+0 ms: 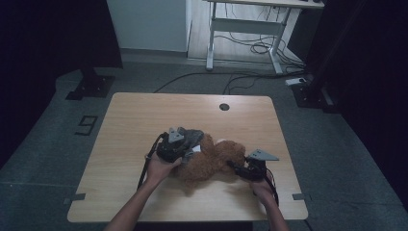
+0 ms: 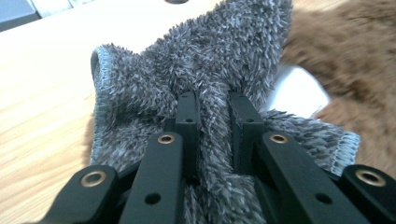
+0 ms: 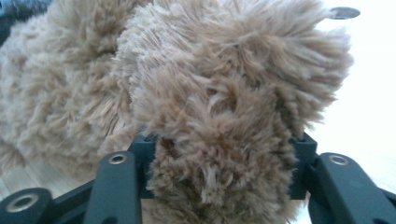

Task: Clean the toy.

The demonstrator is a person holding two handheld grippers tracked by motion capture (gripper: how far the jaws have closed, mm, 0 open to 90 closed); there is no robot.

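Brown plush bear point(image 1: 211, 161) lies mid-tabletop point(image 1: 130, 125), long axis nine to three; left tool point(image 2: 212, 109), pressed together, pinches the grey fleece cloth point(image 1: 190, 137) at the bear's ten o'clock, right tool point(image 3: 224, 154) clamps a limb at three

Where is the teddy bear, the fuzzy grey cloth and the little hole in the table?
teddy bear point(image 1: 209, 163), high view, on its brown furry middle.
fuzzy grey cloth point(image 2: 219, 56), left gripper view, on its upper fluffy part.
hole in the table point(image 1: 224, 107), high view, on the dark round opening.
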